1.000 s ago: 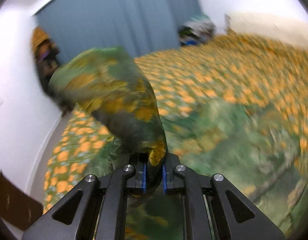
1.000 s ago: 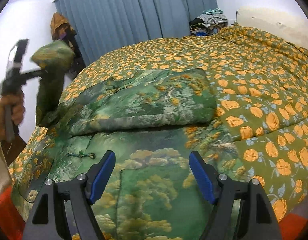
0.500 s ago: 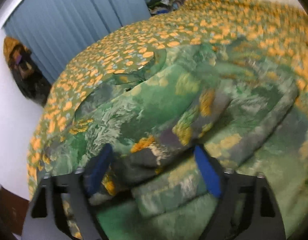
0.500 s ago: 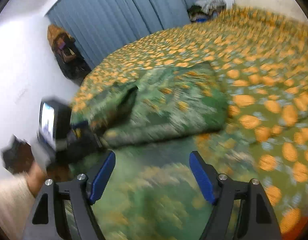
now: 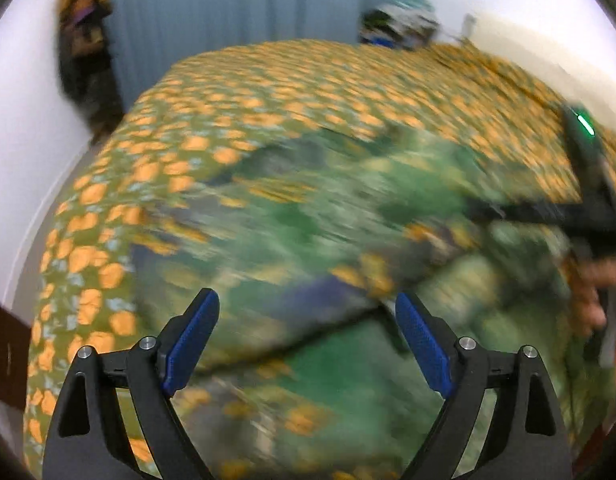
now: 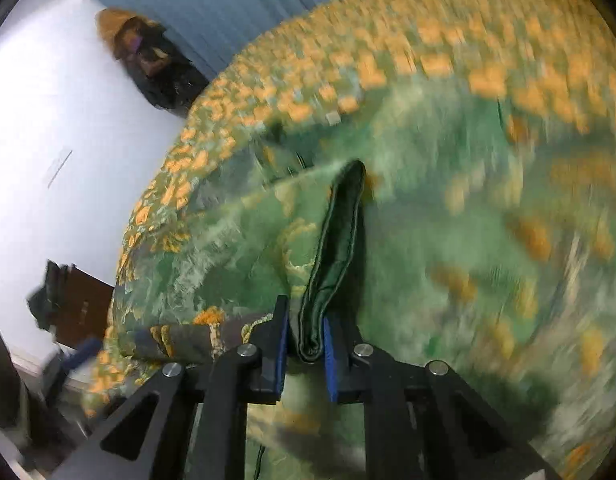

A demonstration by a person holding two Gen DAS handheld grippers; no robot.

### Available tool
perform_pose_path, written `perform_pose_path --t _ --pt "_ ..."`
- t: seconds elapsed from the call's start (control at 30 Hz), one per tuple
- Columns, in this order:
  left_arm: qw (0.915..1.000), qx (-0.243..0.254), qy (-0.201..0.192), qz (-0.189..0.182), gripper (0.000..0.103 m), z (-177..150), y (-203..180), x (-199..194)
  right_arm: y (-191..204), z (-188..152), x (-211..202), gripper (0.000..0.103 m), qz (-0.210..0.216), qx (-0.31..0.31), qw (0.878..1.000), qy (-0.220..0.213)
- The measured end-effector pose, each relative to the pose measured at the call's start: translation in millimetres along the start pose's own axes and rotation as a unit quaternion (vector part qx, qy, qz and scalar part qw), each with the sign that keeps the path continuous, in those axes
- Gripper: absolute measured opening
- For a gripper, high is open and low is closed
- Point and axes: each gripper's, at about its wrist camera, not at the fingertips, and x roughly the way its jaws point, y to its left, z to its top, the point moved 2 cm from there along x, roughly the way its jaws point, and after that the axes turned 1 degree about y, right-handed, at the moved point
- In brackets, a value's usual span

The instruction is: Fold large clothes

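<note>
The green printed garment (image 5: 316,240) lies partly folded across the centre of the left wrist view, on the orange-flowered bedspread (image 5: 267,92). The right gripper (image 6: 303,344) is clamped on a dark-lined fold of that garment at lower centre of the right wrist view; its jaws have just been closing, and cloth is pinched between the blue pads. The left gripper (image 5: 303,340) stands with jaws wide apart at the bottom of its view, nothing between the pads (the garment is only seen beyond them).

The step in hand is judged to be carrying the pinched edge over to make the next fold. The pinch should be kept through all gathered layers, and the edge drawn low and taut so that the fold line stays straight. The free gripper is best used to pin or take the matching corner.

Open bedspread is available toward the top of both views. The bed's edge runs down the left of each view, beside the white wall (image 6: 67,120); cloth should be kept off that side.
</note>
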Motion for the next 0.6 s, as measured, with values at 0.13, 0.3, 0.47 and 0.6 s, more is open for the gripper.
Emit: perform_pose_path --t 0.13,0.3,0.47,0.6 --pt "0.9991 -0.035 0.003 0.025 0.079 17.5 25.1 32.3 -4.5 -7.8 17.0 0.023 -0.034 -0.016 0.999 0.034" --pt "0.9985 -0.037 0.023 0.032 0.076 12.4 37.1 68.1 -2.5 -12.5 -22.1 0.048 -0.109 -0.051 0.993 -0.006" --pt "0.9981 0.001 0.034 0.052 0.076 -9.4 32.6 86.4 34.1 -8.9 -39.6 0.048 -0.046 -0.109 0.992 -0.050" --pt "0.9978 -0.009 0.046 0.048 0.078 -12.1 37.6 95.7 42.6 -19.9 16.8 0.048 -0.039 -0.129 0.991 0.010"
